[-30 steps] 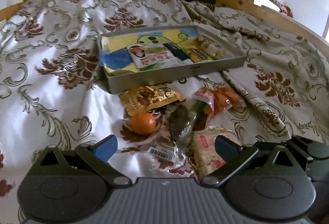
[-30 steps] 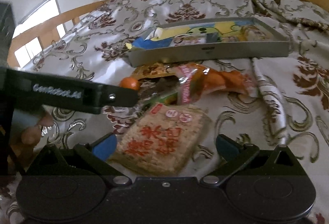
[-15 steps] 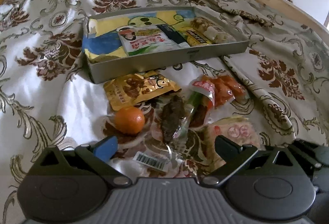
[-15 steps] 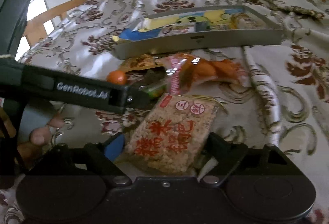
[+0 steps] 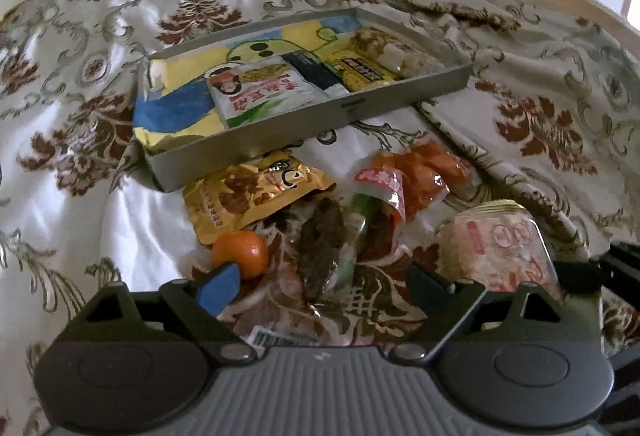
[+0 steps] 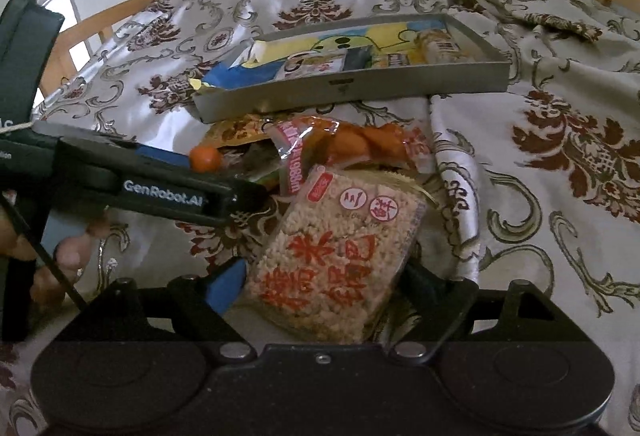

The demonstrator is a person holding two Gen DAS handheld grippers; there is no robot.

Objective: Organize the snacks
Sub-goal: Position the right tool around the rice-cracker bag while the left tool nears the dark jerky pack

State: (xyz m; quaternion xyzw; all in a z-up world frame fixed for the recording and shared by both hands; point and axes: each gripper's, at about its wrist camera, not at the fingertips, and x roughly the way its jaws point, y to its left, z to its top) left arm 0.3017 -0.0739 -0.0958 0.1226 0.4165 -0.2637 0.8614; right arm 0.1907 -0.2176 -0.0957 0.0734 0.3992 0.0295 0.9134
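Bed cover (image 5: 120,203) is shiny white cloth w/ brown flowers & grey swirls, a bit wrinkly. On it sits a flat grey tray (image 5: 280,133), a long box shape w/ low walls. Inside the tray: a white & red packet (image 5: 264,95), a dark packet (image 5: 310,69), a yellow packet (image 5: 362,69) & a pale bumpy snack bag (image 5: 394,49), all lying flat on a cartoon picture.

Just in front of the tray is a pile of loose snacks. Gold crinkly bag (image 5: 252,195) touches the tray's front wall. A small round orange (image 5: 240,254), smooth skin, lies just below the gold bag. Next to it a clear wrapper w/ a dark brown piece inside (image 5: 320,248). Orange-red see-thru bag (image 5: 416,181) w/ a red label lies to the right.

Rice cake pack (image 6: 336,260) is a thick square block, bumpy grains, clear wrap, red letters. It sits right between the right gripper (image 6: 320,284) jaws, which are closed in on its sides, blue pad on one side. In the left view the same pack (image 5: 500,248) shows tipped up at the right of the pile.

Left gripper (image 5: 320,284) jaws are wide, nothing in them, low over the clear wrapper; blue fingertip (image 5: 220,286) is right by the orange.

Vs 0.5 s ago: right jaws were already close round the pack; now it looks tilted up more. Left gripper has come closer to the pile, so the orange is nearer the blue tip.
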